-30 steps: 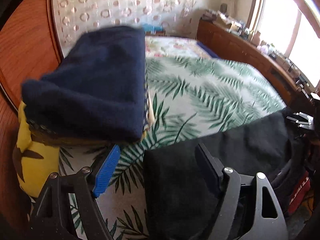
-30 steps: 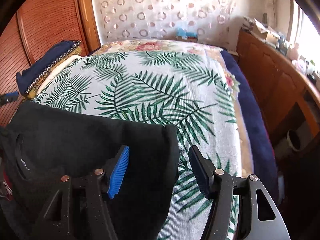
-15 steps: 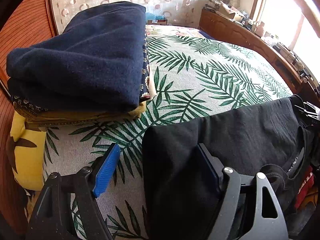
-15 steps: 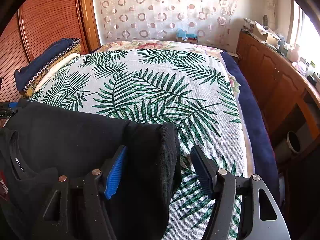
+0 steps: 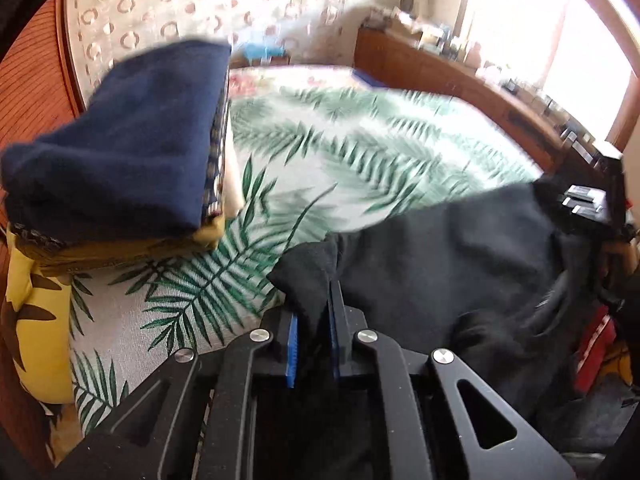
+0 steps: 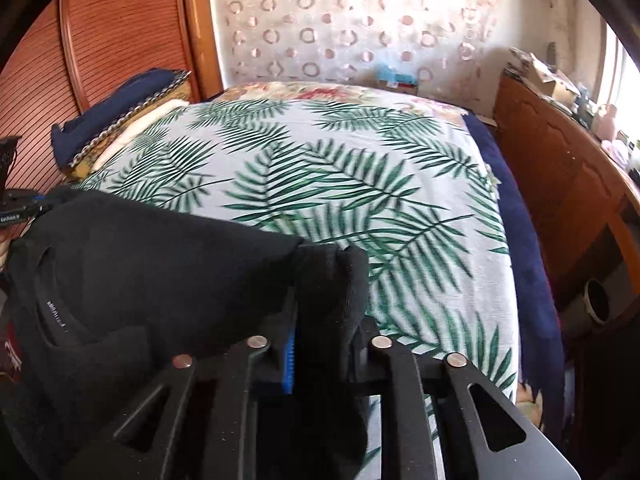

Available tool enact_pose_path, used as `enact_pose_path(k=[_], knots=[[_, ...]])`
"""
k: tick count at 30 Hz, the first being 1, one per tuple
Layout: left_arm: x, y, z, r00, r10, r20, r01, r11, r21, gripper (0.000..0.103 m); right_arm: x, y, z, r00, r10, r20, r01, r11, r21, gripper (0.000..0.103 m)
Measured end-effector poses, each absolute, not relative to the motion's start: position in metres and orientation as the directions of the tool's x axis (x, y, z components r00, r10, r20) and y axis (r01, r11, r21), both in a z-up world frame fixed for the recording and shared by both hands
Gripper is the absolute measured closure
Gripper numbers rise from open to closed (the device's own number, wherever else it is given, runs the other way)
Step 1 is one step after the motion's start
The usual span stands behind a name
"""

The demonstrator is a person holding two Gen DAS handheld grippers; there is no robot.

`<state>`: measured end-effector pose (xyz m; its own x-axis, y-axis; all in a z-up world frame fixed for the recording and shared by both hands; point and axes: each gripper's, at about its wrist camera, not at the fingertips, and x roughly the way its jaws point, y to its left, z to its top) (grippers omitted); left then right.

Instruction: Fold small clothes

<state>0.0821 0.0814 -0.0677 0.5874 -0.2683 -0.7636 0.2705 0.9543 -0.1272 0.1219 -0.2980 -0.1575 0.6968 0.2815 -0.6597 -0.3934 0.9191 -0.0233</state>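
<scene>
A black T-shirt [image 5: 460,264] [image 6: 132,264] lies spread across the near edge of a bed with a palm-leaf cover [image 5: 360,152] [image 6: 340,184]. My left gripper [image 5: 313,320] is closing, its blue pads pinching the shirt's left corner, which bunches up between them. My right gripper [image 6: 320,320] is closing too, with the shirt's right corner squeezed between its pads. The neckline with a small white label [image 6: 54,312] faces me at the lower left of the right wrist view.
A stack of folded clothes topped by a navy fleece [image 5: 116,148] [image 6: 116,116] rests on the bed's left side, over a yellow patterned cushion [image 5: 36,320]. A wooden cabinet [image 6: 560,184] runs along the right. A wooden headboard panel [image 6: 80,60] stands at left.
Both grippers went from wide open around the shirt's edge to pinched on its corners. The fabric now bunches up at each grip, and the left view has shifted a little.
</scene>
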Motion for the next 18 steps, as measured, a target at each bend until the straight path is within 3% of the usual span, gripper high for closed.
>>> enact_pose_path(k=[3, 11, 18], knots=[[0.057, 0.082, -0.029, 0.667, -0.313, -0.677, 0.288, 0.945, -0.153, 0.091, 0.1, -0.299, -0.135, 0.723, 0.33, -0.607, -0.42, 0.908, -0.007, 0.089], [0.001, 0.086, 0.079, 0.795, -0.37, -0.481, 0.362, 0.925, -0.114, 0.091, 0.011, -0.325, -0.019, 0.88, 0.282, -0.381, -0.335, 0.939, -0.08, 0.09], [-0.024, 0.098, 0.153, 0.863, -0.393, -0.319, 0.383, 0.919, -0.097, 0.091, -0.037, -0.344, 0.054, 0.92, 0.277, -0.276, -0.32, 0.939, -0.124, 0.09]])
